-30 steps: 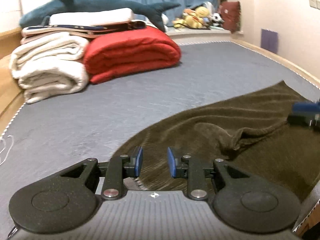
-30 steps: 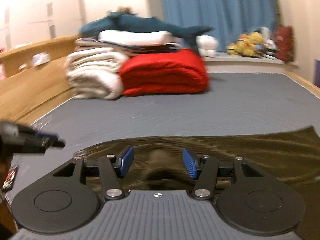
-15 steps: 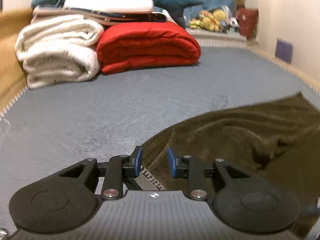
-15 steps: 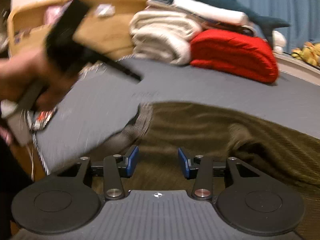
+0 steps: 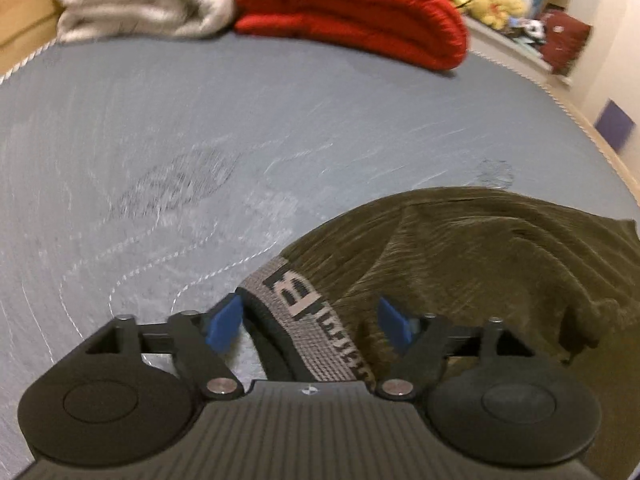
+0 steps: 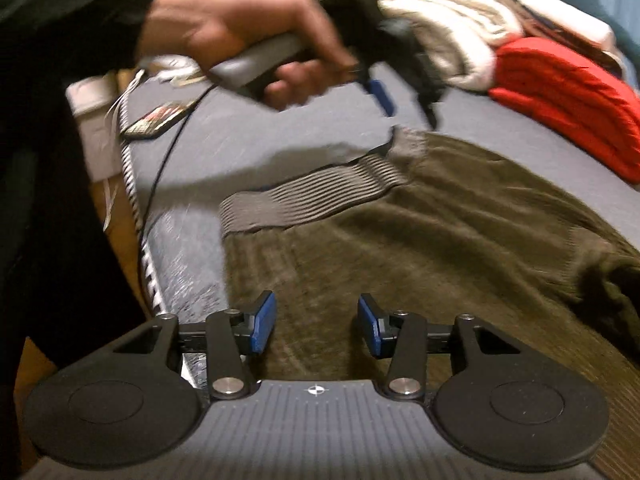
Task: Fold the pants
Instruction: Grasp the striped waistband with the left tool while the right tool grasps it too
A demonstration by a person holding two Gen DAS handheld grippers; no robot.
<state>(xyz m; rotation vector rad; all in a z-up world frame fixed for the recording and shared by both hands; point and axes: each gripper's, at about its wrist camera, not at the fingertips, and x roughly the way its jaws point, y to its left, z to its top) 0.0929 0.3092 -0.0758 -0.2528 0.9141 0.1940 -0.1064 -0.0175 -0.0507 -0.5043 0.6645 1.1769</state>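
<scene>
Olive-brown ribbed pants (image 5: pixel 480 264) lie spread on the grey-blue bed, also in the right wrist view (image 6: pixel 440 240). Their grey lettered waistband (image 5: pixel 312 332) runs up between the fingers of my left gripper (image 5: pixel 310 322), which is open around its corner. In the right wrist view the waistband (image 6: pixel 312 196) lies at the pants' near-left end, and the left gripper (image 6: pixel 404 96) hovers over its far corner, held by a hand. My right gripper (image 6: pixel 316 326) is open and empty, low over the pants' near edge by the bed side.
A red folded duvet (image 5: pixel 352 12) and a rolled white blanket (image 5: pixel 140 4) lie at the bed's far end. Plush toys (image 5: pixel 492 0) sit by the wall. A black cable (image 6: pixel 160 184) and a card (image 6: pixel 156 120) lie at the bed's left edge.
My left gripper has opened wider and moved down onto the waistband corner. My right gripper has swung left and down towards the pants' near edge, staying open.
</scene>
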